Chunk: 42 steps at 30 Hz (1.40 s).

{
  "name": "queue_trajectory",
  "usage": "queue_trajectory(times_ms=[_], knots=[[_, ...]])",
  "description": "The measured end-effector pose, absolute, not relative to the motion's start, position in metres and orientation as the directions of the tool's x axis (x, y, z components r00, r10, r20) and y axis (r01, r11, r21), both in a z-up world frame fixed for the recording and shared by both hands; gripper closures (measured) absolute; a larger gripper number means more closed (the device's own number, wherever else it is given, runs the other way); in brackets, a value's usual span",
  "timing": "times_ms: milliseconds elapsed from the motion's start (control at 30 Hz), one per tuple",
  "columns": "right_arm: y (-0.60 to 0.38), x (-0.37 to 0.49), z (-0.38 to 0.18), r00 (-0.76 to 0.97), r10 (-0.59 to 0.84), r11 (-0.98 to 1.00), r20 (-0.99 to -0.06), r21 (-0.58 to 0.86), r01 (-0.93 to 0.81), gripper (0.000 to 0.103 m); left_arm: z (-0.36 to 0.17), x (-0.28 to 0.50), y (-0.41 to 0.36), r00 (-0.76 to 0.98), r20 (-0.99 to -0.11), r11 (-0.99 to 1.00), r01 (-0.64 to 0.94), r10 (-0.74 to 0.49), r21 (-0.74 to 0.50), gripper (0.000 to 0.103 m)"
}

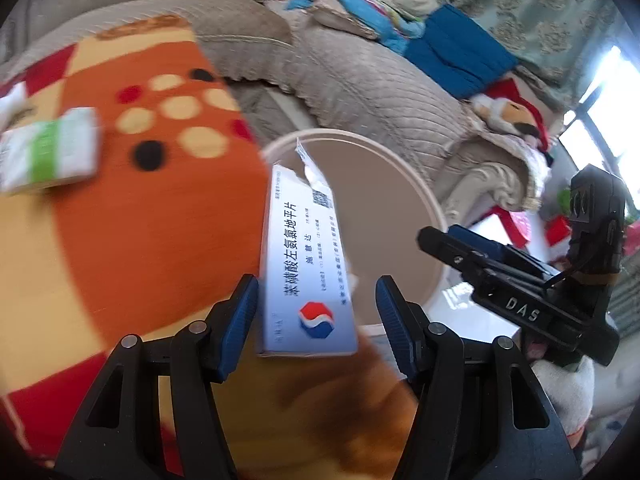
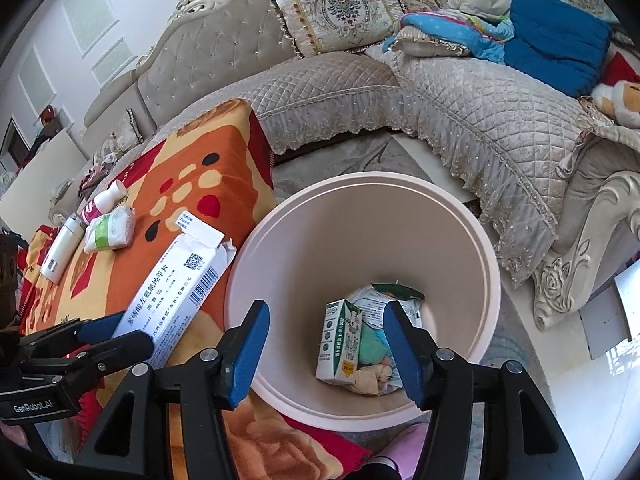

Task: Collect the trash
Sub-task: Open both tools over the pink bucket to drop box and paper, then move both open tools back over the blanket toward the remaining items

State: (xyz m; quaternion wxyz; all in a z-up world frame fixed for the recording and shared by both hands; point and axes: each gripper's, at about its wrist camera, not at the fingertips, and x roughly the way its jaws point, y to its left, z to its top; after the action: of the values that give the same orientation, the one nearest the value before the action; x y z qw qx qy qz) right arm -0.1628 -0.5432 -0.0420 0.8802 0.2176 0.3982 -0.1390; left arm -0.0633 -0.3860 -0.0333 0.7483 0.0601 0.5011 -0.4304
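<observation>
A torn white and blue medicine box sits between the wide-apart fingers of my left gripper, touching only the left pad, by the rim of the pink trash bin. In the right wrist view the box lies at the edge of the orange blanket, with the left gripper around its near end. My right gripper is open and empty above the bin, which holds a milk carton and wrappers. A green-striped packet and two small bottles lie on the blanket.
A quilted beige sofa curves behind the bin, with cushions, a blue blanket and a plush toy. Its carved arm stands right of the bin. My right gripper shows in the left wrist view.
</observation>
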Motion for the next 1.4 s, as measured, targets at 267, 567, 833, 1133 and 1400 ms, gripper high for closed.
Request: queue_trajectory(times_ms=[267,567,833,1133,1400], knots=[[-0.565,-0.179,-0.039,0.638,-0.116,0.836,-0.761,0.272,0.477,0.046,-0.029,-0.063,-0.403,0.109,-0.78,0.599,0.707,-0.616,-0.375,0.043],[-0.552,-0.169,-0.042,0.641,-0.077,0.849,-0.764,0.286,0.444,0.045,-0.028,-0.054,-0.379,0.188,-0.81,0.674,0.672,-0.556,-0.306,0.043],[-0.52,-0.148,-0.036,0.65,-0.029,0.88,-0.76,0.289,0.378,0.045,-0.025,-0.042,-0.34,0.244,-0.816,0.725,0.63,-0.524,-0.278,0.043],[-0.466,-0.103,-0.025,0.656,0.074,0.925,-0.751,0.297,0.236,0.045,-0.035,-0.002,-0.245,0.338,-0.844,0.844,0.489,-0.417,-0.221,0.043],[-0.408,-0.041,-0.014,0.656,0.181,0.957,-0.733,0.286,0.056,0.033,-0.035,0.028,-0.165,0.393,-0.844,0.907,0.356,-0.363,-0.224,0.043]])
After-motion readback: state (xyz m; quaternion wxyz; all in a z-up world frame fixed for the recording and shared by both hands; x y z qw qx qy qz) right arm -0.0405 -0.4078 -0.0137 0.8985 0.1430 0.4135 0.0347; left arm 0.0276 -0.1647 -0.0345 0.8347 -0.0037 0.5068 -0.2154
